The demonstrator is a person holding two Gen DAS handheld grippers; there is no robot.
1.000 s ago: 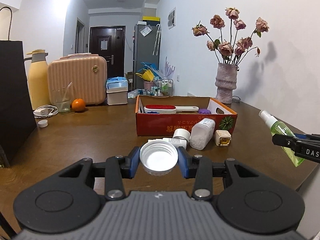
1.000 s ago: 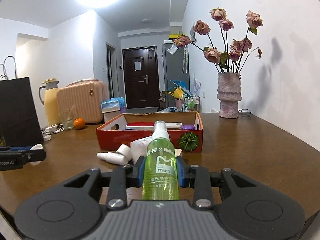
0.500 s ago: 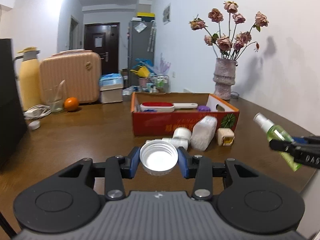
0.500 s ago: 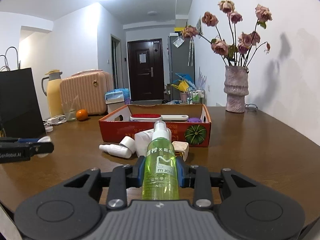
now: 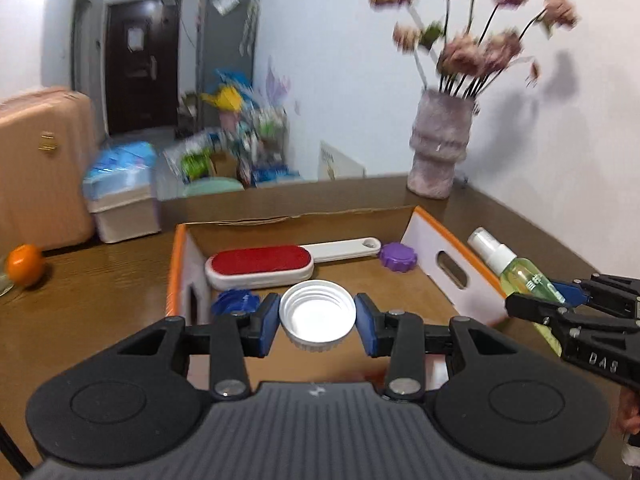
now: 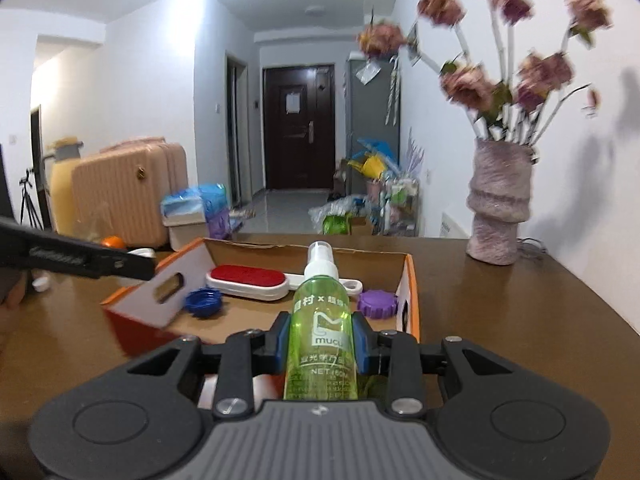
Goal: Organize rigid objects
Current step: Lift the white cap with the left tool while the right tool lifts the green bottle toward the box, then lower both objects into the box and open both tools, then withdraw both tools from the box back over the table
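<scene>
My left gripper [image 5: 317, 322] is shut on a white jar lid [image 5: 317, 317] and holds it over the open orange cardboard box [image 5: 448, 264]. My right gripper [image 6: 321, 340] is shut on a green spray bottle [image 6: 321, 332], held above the box's near right edge [image 6: 408, 280]; the bottle also shows in the left wrist view [image 5: 516, 272]. Inside the box lie a red and white lint brush [image 5: 260, 266], a purple cap [image 5: 397, 257] and a blue cap [image 5: 234, 302].
A pink vase of dried roses [image 6: 498, 208] stands on the brown table at the back right. A pink suitcase [image 6: 124, 196], a tissue box [image 5: 122, 196] and an orange [image 5: 24, 268] sit to the left. The left gripper's arm [image 6: 76, 258] crosses the right wrist view.
Both grippers have moved forward and up, from in front of the box to over it, each still holding its object. The loose bottles before the box have dropped out of view.
</scene>
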